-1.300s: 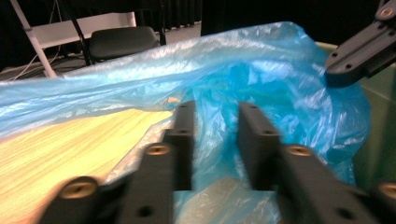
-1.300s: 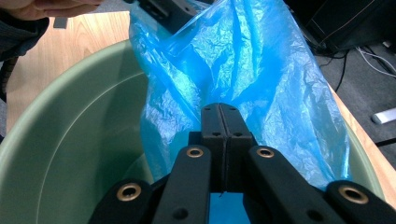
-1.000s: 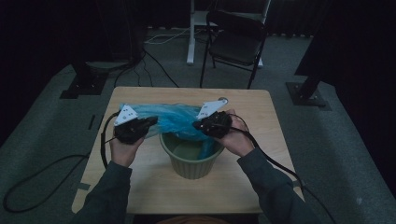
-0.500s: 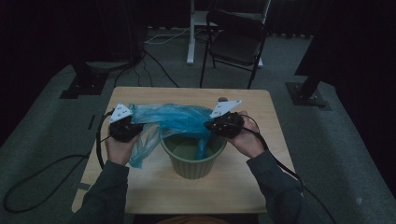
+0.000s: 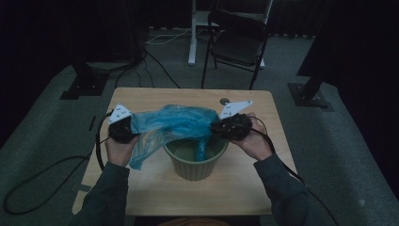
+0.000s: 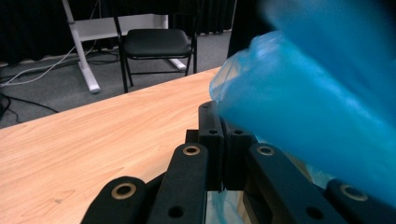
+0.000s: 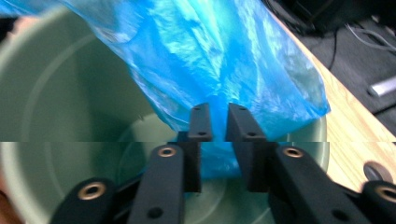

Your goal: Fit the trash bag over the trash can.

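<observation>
Above a green pot (image 5: 195, 160) at the middle of the wooden surface (image 5: 155, 99), a blue plastic bag (image 5: 171, 123) hangs stretched between two hand-held tools. The left tool (image 6: 223, 140) is clamped tight on one edge of the bag. The right tool (image 7: 218, 122), over the pot's mouth, has just been opening: its jaws stand narrowly parted, the film lying between them.

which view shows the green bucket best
The high view: the whole green bucket stands on the table, rim and wall visible, under the blue bag. The right gripper view looks close into its blurred inside, partly behind the bag. The left gripper view gives table and bag instead.
</observation>
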### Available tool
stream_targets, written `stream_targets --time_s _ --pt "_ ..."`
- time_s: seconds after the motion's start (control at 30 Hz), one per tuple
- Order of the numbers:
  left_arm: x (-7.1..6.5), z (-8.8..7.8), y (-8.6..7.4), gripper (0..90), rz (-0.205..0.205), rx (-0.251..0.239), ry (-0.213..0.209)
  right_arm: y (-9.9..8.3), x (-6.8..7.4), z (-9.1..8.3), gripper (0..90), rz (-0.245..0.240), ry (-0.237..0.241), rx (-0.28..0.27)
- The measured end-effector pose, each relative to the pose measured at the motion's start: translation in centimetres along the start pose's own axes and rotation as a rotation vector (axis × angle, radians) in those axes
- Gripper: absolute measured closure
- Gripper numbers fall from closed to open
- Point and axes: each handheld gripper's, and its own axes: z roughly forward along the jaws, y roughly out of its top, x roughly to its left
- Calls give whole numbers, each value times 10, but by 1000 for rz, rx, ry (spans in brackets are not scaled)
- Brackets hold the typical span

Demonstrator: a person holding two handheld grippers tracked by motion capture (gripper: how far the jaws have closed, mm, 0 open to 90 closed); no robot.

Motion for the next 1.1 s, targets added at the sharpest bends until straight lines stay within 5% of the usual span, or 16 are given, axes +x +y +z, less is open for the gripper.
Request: stream_targets --time_s 0.23,0.53,1.1 --pt "-1 0 0 886 2 -2 -3 14 5 -14 633 -26 19 -52" --pt "-3 3 1 885 9 -4 -12 22 3 -18 612 -20 -1 -78" --pt "-9 8 2 883 24 -5 -34 72 10 23 677 -66 53 -67"
